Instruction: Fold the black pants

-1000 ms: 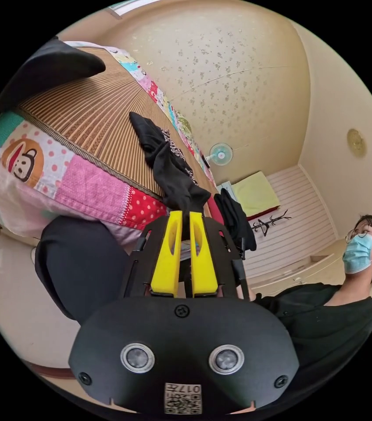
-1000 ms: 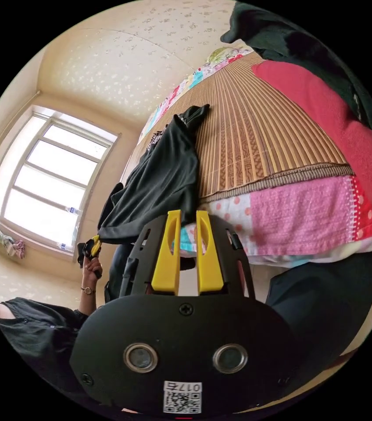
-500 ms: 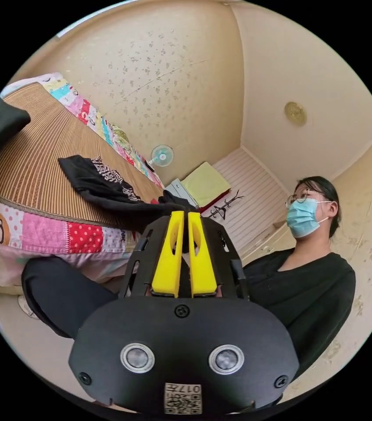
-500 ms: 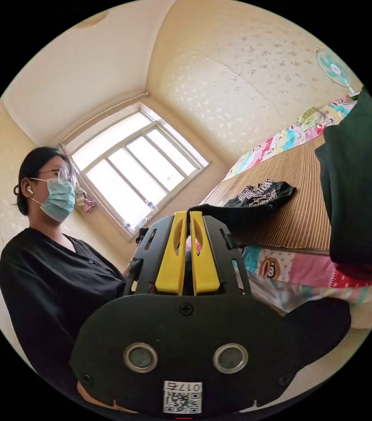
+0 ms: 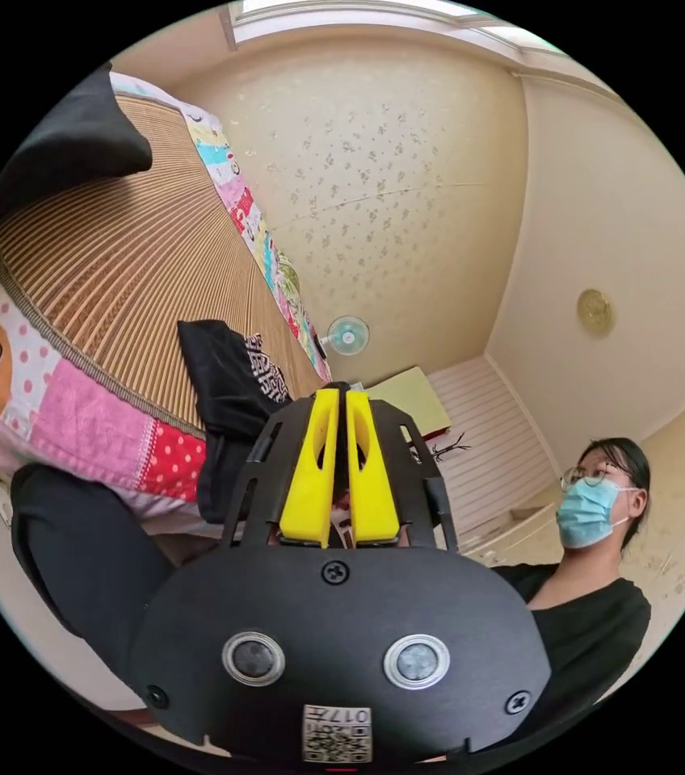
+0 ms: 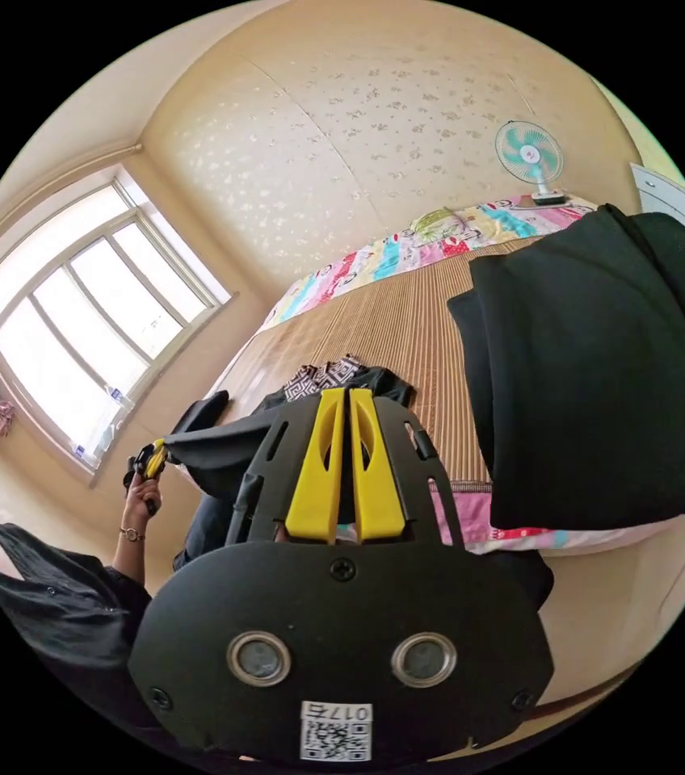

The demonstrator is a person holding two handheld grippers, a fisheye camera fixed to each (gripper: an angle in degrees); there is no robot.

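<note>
In the left gripper view, the left gripper [image 5: 339, 404] is pinching an edge of the black pants [image 5: 225, 387] between its nearly closed yellow jaws. The pants are lying on the bamboo mat [image 5: 108, 274] of the bed [image 5: 76, 404], at its near edge, with a patterned band facing up; half a second ago they were spread out flatter and stretched sideways, and now they are bunched closer to the jaws and hanging over the bed's side. To the right, a person [image 5: 593, 557] in a black top is sitting, lower in the view than before, though the camera itself has tilted.

In the right gripper view, at the left, the other gripper [image 6: 149, 462] in the person's hand [image 6: 139, 492] is holding one end of the pants [image 6: 221, 448], which are stretching taut across to the right gripper [image 6: 344, 404], whose jaws are closed tight on the cloth. At the right, a folded black garment [image 6: 601, 379] is resting on the mat [image 6: 407, 323], now showing much more of its top.
</note>
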